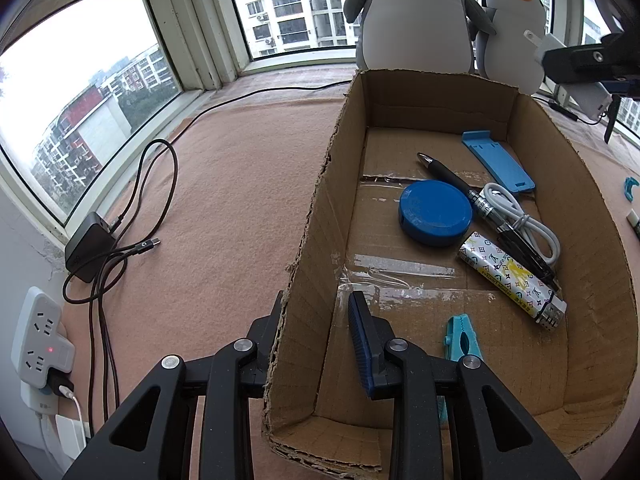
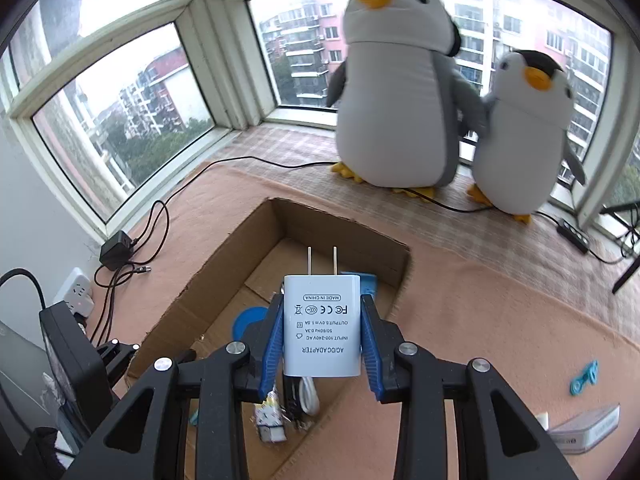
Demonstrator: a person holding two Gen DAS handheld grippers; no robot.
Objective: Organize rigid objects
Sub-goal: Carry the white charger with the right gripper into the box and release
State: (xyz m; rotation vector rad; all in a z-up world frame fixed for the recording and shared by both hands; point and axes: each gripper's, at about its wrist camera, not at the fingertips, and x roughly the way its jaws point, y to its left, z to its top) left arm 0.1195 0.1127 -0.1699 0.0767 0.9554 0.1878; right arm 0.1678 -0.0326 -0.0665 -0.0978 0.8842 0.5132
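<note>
The right tongs (image 2: 322, 336) grip a white adapter (image 2: 322, 326) by its two flat sides, prongs pointing away from the camera, label facing the lens. It hangs at lower centre of the right wrist view, above the near end of the open box (image 2: 224, 276). In the left wrist view the same adapter shows at the upper right edge, well above the box's far right corner.

The left tongs (image 1: 320, 332) are closed on the box's left wall, one finger outside and one inside, at bottom centre of that view. That hold looks meant to steady the box.

Already inside lie a blue tin (image 1: 435, 213), a pen (image 1: 480, 208), a white cable (image 1: 524, 220), a lighter (image 1: 514, 280), a blue stand (image 1: 498, 160) and a teal clip (image 1: 462, 338).

To do the drop well, I would bring the adapter over the bare cardboard in the left half of the floor, between the tin and the left wall, lower it close to the floor before letting go, and keep the prongs clear of the cable loop. The left hold should stay firm so the box does not slide on the pink cloth (image 1: 224, 184).

Still outside the box: a small teal piece (image 2: 585, 378) and a clear case (image 2: 586, 430) at the lower right of the right wrist view.
</note>
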